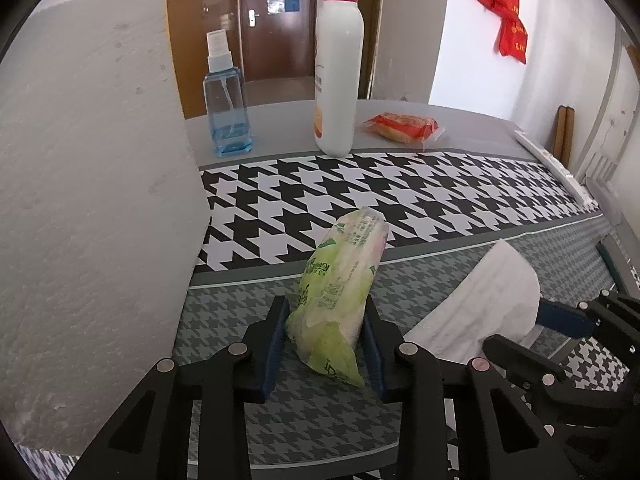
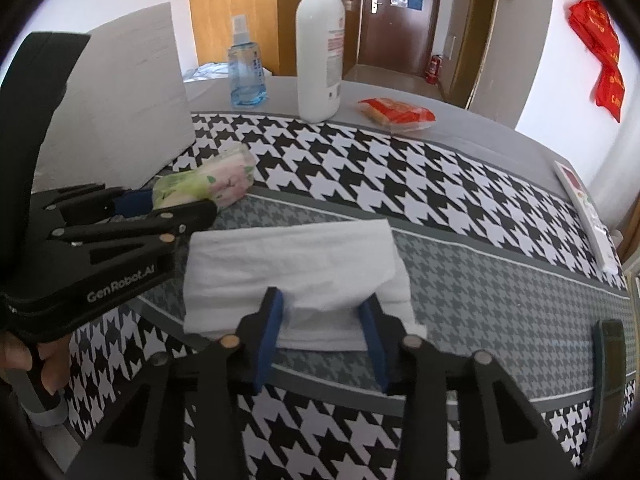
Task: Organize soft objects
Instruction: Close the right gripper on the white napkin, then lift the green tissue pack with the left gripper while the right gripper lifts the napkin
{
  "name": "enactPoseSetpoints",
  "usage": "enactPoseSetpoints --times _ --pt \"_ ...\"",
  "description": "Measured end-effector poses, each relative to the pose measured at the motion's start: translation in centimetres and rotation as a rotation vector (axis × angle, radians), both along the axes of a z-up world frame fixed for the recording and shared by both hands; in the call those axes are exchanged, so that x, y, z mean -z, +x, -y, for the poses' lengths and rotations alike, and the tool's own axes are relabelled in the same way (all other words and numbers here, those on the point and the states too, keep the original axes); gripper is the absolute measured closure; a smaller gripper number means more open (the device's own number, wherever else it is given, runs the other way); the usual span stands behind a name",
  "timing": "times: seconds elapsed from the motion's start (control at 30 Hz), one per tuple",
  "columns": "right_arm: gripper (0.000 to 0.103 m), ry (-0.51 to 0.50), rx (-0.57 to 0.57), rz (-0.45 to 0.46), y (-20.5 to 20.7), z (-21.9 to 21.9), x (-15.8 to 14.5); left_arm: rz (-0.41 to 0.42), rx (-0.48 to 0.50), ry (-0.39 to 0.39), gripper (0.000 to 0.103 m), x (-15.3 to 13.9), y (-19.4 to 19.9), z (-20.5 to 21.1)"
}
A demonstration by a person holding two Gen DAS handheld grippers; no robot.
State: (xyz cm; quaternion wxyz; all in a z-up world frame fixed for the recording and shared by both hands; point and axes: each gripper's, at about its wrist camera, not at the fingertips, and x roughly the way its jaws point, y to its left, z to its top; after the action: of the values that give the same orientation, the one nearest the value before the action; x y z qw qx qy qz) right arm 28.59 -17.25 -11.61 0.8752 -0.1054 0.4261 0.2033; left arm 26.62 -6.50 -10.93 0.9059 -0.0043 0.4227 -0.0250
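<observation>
My left gripper (image 1: 326,336) is shut on a green tissue pack (image 1: 340,280), which sticks forward over the houndstooth tablecloth. The pack also shows in the right wrist view (image 2: 208,184), held in the left gripper (image 2: 168,204). My right gripper (image 2: 324,328) is shut on a folded white towel (image 2: 296,264) that lies on the grey houndstooth band. In the left wrist view the towel (image 1: 480,300) shows at the right, held by the right gripper (image 1: 532,328).
A large white foam block (image 1: 88,200) stands at the left. At the back stand a blue spray bottle (image 1: 226,108) and a white pump bottle (image 1: 338,76), with a red snack packet (image 1: 402,126) beside them. A flat white item (image 2: 588,216) lies by the table's right edge.
</observation>
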Motion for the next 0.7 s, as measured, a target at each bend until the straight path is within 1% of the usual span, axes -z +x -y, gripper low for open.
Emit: enactPoseSetpoints --times 0.07,0.13,0.2,0.27,0.7 --pt "0.076 -0.001 -0.008 0.001 -0.2 -0.2 0.0 0.002 0.004 0.0 0.068 0.0 -0.1 0.0" --pt "0.082 -0.003 -0.015 0.002 -0.3 -0.3 0.0 0.004 0.017 -0.006 0.068 -0.1 -0.1 0.2" --pt "0.085 -0.004 -0.015 0.003 -0.4 -0.4 0.0 0.004 0.032 -0.017 0.068 -0.2 -0.2 0.3" --pt "0.09 -0.005 -0.014 0.005 -0.5 -0.3 -0.1 0.014 0.031 -0.016 0.068 -0.3 -0.4 0.3" --pt "0.09 0.009 0.021 0.059 -1.6 0.5 -1.9 0.077 0.039 -0.019 0.068 -2.0 -1.5 0.4"
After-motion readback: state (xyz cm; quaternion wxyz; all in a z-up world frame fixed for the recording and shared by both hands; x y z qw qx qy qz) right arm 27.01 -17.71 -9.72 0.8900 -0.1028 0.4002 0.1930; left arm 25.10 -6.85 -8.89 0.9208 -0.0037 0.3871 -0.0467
